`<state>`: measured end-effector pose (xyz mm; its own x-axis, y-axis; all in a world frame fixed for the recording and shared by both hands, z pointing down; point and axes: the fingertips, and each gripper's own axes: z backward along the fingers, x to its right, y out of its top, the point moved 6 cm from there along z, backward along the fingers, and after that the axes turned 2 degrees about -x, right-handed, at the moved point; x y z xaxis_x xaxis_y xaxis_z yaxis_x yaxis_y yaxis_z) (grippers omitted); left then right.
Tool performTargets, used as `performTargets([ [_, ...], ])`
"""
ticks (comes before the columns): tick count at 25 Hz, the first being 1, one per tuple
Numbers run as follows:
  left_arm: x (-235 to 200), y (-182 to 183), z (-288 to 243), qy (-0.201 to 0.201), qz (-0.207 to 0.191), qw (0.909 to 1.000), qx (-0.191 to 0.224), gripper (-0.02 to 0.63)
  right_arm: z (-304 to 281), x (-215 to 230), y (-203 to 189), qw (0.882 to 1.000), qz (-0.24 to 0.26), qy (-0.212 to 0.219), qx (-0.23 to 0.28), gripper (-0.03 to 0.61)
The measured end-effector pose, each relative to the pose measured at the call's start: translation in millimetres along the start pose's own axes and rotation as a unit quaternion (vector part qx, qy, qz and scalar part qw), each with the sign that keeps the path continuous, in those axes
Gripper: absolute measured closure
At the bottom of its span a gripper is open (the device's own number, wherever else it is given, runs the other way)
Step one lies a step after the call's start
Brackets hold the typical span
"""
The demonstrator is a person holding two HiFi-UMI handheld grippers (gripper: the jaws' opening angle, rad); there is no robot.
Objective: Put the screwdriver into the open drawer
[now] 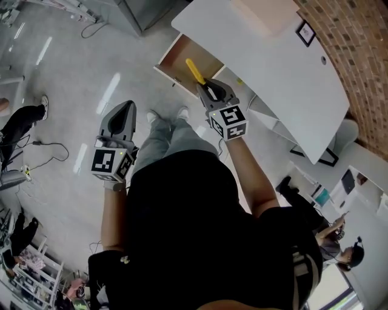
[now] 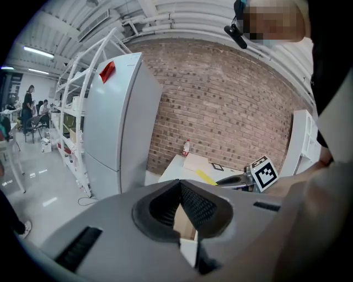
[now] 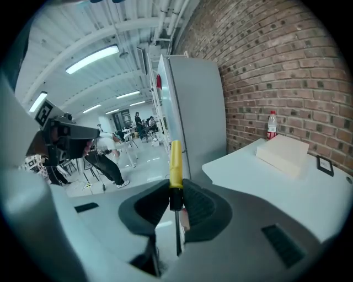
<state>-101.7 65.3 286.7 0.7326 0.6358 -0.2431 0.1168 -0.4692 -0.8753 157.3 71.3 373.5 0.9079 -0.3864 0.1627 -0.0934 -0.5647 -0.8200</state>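
Observation:
A screwdriver [image 1: 194,71] with a yellow handle and black collar is clamped in my right gripper [image 1: 208,91], handle pointing forward over the open drawer [image 1: 177,56]. In the right gripper view the screwdriver [image 3: 175,165] stands upright between the jaws, its thin shaft running back toward the camera. My left gripper [image 1: 120,117] hangs lower left over the floor, jaws together with nothing in them. From the left gripper view, the right gripper [image 2: 242,178] and the yellow handle [image 2: 206,177] show ahead.
The white desk [image 1: 273,66] carries a flat box [image 1: 264,15] and a small frame [image 1: 305,32]. A brick wall [image 1: 357,54] runs at the right. A grey cabinet [image 3: 193,110] stands beyond the desk. People sit at the edges of the room.

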Motion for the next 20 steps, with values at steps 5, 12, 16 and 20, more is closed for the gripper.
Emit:
performTargets([
  [5,-27,-18,-14,0.013,0.0,0.9996,-0.024,0.611,-49,12,-23,0.999,-0.002,0.01,-0.046,0.495],
  [12,-59,-47,-29,0.03,0.014,0.998,-0.054,0.611,-124,34,-70,0.993,-0.007,0.018,-0.114,0.495],
  [16,-75,-67,-37,0.038,0.03,0.9965,-0.068,0.611,-163,47,-97,0.988,-0.004,0.015,-0.151,0.495],
  [20,-88,-87,-46,0.045,0.052,0.9944,-0.08,0.611,-198,59,-123,0.983,0.004,0.017,-0.181,0.495],
])
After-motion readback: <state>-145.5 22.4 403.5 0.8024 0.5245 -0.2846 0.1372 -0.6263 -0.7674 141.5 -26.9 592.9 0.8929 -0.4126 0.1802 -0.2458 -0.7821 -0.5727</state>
